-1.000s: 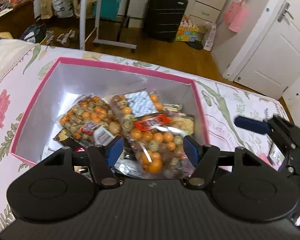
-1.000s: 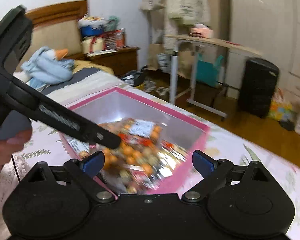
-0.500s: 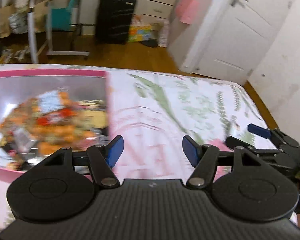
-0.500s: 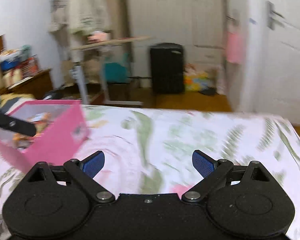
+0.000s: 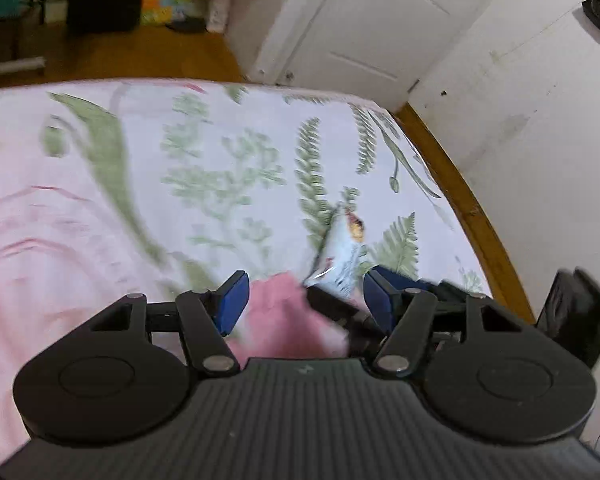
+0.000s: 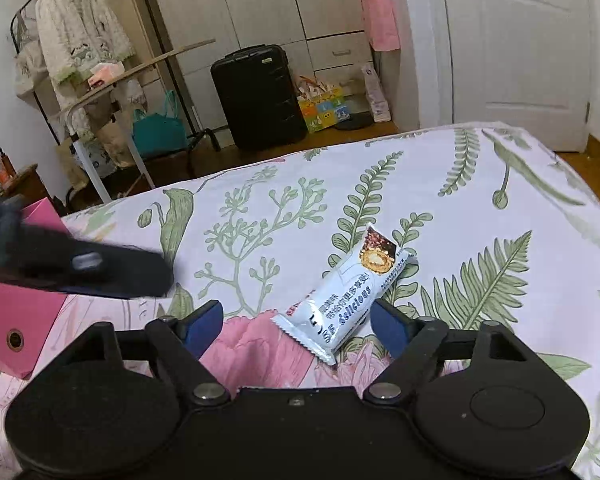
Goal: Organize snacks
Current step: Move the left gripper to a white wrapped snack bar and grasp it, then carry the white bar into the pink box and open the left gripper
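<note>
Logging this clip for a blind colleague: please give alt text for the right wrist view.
A white snack packet lies on a floral bedsheet between the open right gripper, whose jaws have just been closing without touching it. The left gripper reaches in blurred at left, above a pink box.

It was a home bedroom: a bed spread with a white sheet printed with green ferns and pink flowers (image 6: 440, 184), pale built-in wardrobes (image 6: 260, 4), a black hard-shell suitcase (image 6: 258, 96) on wooden flooring, and a white robe on a clothes rail (image 6: 80, 28).
</note>
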Demonstrator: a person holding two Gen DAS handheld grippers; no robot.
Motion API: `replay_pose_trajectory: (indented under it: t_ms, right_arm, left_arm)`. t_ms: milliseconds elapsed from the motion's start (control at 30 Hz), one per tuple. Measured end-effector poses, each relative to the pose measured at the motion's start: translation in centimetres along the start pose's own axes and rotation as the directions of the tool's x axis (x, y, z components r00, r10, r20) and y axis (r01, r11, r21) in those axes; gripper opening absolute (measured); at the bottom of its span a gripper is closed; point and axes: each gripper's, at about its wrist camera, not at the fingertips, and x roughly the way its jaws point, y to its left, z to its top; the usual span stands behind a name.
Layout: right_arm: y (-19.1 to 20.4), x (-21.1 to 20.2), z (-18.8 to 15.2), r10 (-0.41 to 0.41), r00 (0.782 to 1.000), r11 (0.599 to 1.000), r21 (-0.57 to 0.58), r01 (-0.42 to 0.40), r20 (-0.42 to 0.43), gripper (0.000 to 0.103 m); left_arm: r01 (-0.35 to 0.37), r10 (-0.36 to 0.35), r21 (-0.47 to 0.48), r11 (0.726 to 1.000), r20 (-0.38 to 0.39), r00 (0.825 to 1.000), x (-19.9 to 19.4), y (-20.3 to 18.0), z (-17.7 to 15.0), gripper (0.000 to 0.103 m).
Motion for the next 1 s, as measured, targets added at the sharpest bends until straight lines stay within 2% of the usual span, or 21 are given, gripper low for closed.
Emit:
replay_pose_trajectory:
  t_ms: [100, 200, 267, 333, 400, 500, 533, 700, 1000]
  right_arm:
    - [-1.0, 0.9, -0.2, 0.014, 1.0, 1.0, 0.017, -0.015, 0.018, 0.083]
    - [-1.9, 2.4, -0.3, 0.0, 1.0, 1.0, 0.018, 0.0, 0.007, 0.081]
    - [-1.9, 2.8, -0.6, 0.0, 1.0, 0.997, -0.079, 0.001, 0.019, 0.078]
    - [-1.9, 2.9, -0.5, -0.003, 1.0, 0.994, -0.11, 0.004, 0.015, 0.074]
    - [-2.1, 2.6, -0.5, 0.02, 1.0, 0.994, -0.106, -0.019, 0.01, 0.063]
    - [-2.0, 2.2, -0.4, 0.038, 0.999, 0.993, -0.11, -0.038, 0.002, 0.056]
    - [-1.7, 1.9, -0.5, 0.041, 0.999, 0.992, -0.115, -0.041, 0.0, 0.048]
    - [-0.2, 0.4, -0.8, 0.075, 0.997, 0.991, -0.108, -0.077, -0.025, 0.047]
    - [3.1, -2.5, -0.9, 0.158, 0.986, 0.984, -0.076, -0.161, -0.044, 0.045]
  left_arm:
    - [-0.006, 0.006, 0.057, 0.998, -0.013, 1.0, 4.0, -1.2, 1.0, 0.061]
    - [-0.022, 0.026, 0.047, 0.999, -0.074, 0.997, 7.7, -1.2, 1.4, 0.055]
    - [0.014, -0.012, 0.017, 1.0, -0.088, 0.996, 9.0, -0.7, 1.5, 0.054]
    - [0.026, -0.026, -0.004, 1.0, -0.101, 0.995, 9.7, -0.2, 1.6, 0.048]
    - [0.066, -0.067, -0.013, 0.998, -0.11, 0.992, 9.7, -0.1, 1.7, 0.035]
    - [0.104, -0.111, -0.054, 0.993, -0.13, 0.985, 9.5, 0.2, 1.5, 0.032]
    - [0.105, -0.112, -0.059, 0.993, -0.13, 0.985, 9.2, 0.3, 1.4, 0.031]
    - [0.132, -0.145, -0.098, 0.986, -0.136, 0.98, 6.6, 0.4, 0.8, 0.031]
    - [0.096, -0.112, -0.107, 0.99, -0.153, 0.982, 0.9, 0.9, -0.4, 0.031]
